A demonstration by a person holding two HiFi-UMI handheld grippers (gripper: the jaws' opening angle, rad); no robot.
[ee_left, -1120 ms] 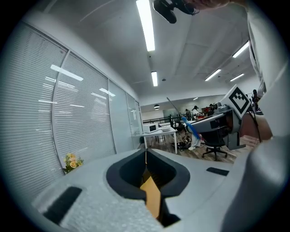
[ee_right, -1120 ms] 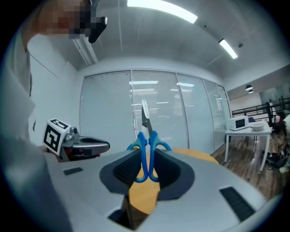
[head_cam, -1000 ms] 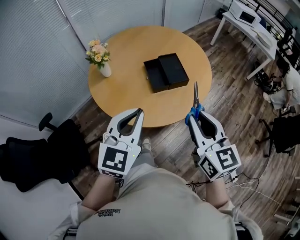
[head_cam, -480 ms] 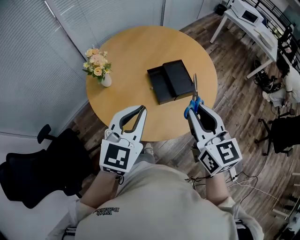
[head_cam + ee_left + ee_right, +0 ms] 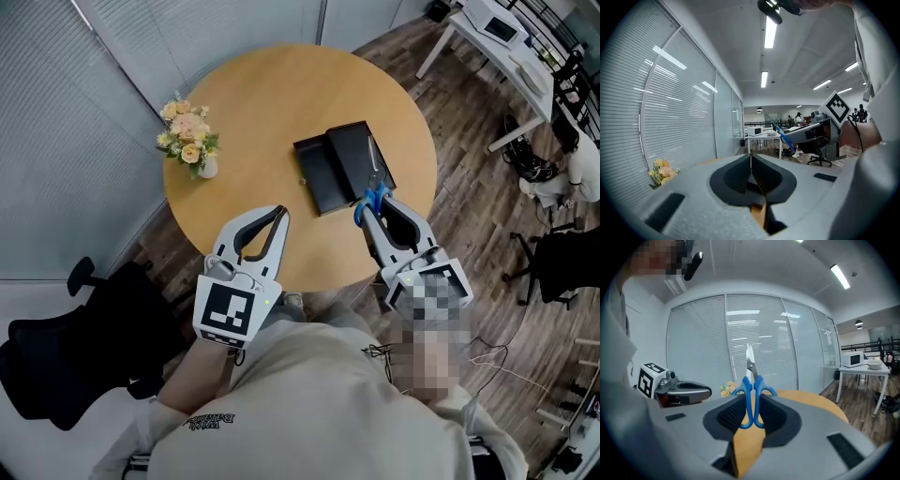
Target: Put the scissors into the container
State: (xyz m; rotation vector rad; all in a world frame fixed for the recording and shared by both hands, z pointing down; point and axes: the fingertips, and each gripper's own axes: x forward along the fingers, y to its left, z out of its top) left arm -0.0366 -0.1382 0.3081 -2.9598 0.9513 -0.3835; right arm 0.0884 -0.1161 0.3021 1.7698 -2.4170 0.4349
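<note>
Scissors: blue handles clamped in the right gripper, blades overlapping the right half of the black container in the head view. Left gripper: jaws together, empty, over the round table near its front edge. Flower vase well apart, at the left rim.

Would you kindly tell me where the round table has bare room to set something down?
The round wooden table is bare across its far half, beyond the white flower vase and the black open box, and between those two. The right side is crowded: the right gripper holds blue-handled scissors at the box.
</note>
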